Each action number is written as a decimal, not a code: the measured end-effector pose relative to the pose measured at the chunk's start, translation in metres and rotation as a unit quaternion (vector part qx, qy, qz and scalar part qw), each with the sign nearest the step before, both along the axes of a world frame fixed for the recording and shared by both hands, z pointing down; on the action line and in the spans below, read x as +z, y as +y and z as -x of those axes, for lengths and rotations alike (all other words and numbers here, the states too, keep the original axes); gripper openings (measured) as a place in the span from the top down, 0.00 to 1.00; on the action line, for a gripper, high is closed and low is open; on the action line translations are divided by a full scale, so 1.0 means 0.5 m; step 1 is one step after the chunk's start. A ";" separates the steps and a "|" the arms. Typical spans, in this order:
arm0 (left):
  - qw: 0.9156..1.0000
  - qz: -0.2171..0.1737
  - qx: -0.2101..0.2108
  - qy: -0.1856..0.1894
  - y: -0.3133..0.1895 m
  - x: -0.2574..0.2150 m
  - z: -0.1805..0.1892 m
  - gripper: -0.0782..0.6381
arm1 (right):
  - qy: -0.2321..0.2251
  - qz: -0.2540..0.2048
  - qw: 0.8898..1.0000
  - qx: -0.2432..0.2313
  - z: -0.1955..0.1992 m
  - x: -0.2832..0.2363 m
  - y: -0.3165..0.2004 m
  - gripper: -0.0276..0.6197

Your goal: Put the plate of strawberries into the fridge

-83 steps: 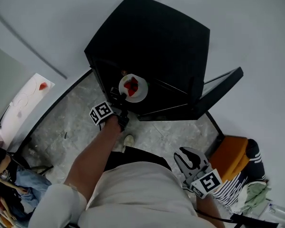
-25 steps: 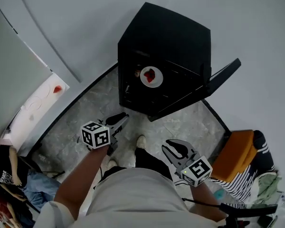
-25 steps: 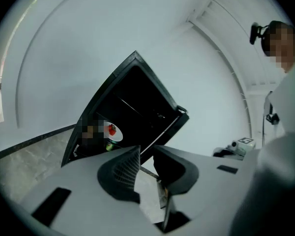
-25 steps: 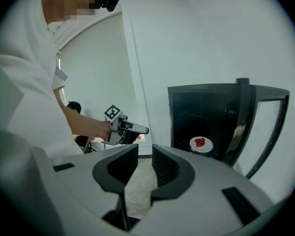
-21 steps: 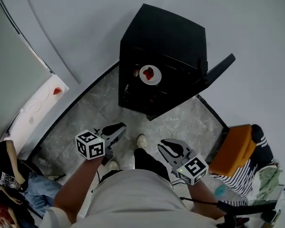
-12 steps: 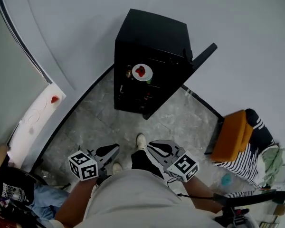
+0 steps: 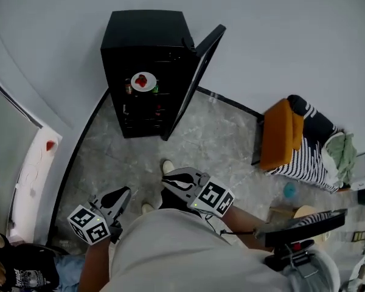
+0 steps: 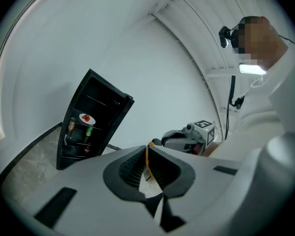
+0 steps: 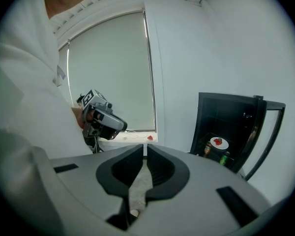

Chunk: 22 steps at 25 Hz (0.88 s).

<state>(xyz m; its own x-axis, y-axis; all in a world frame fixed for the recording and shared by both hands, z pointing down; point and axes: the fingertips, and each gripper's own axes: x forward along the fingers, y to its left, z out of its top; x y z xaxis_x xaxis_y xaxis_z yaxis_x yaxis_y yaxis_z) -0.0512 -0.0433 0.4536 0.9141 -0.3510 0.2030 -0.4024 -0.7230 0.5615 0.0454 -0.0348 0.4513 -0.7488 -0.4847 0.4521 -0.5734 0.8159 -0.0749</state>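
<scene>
Head view has the plate of strawberries (image 7: 143,81) on a fridge (image 7: 147,32) shelf, upper left. Your left gripper (image 7: 118,194) and right gripper (image 7: 169,184) hang empty at lower centre, jaws pressed together. The door (image 7: 199,66) stands open: slam it and you may jolt the plate

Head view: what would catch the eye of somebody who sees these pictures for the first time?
The black fridge stands against the wall at upper left, its door swung open, with the white plate of strawberries on an upper shelf inside. Next comes the orange chair at the right. Low in the picture, close to the person's body, are the left tool and the right tool, both holding nothing.
</scene>
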 end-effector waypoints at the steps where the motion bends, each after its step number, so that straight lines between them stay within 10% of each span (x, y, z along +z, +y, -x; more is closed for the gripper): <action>1: 1.000 -0.002 -0.001 0.002 0.005 -0.004 0.002 0.85 | 0.001 0.000 1.000 -0.002 0.004 0.000 0.007 0.90; 22: 1.000 0.003 0.003 0.002 0.036 0.007 0.002 0.85 | 0.013 -0.002 1.000 -0.008 0.016 0.001 0.049 0.91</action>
<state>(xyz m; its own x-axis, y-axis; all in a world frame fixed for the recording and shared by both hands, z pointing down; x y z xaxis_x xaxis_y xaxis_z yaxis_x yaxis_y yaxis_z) -0.0520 -0.0252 0.4571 0.9171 -0.3443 0.2012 -0.3955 -0.7214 0.5684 0.0373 -0.0102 0.4519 -0.7444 -0.4752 0.4691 -0.5623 0.8250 -0.0566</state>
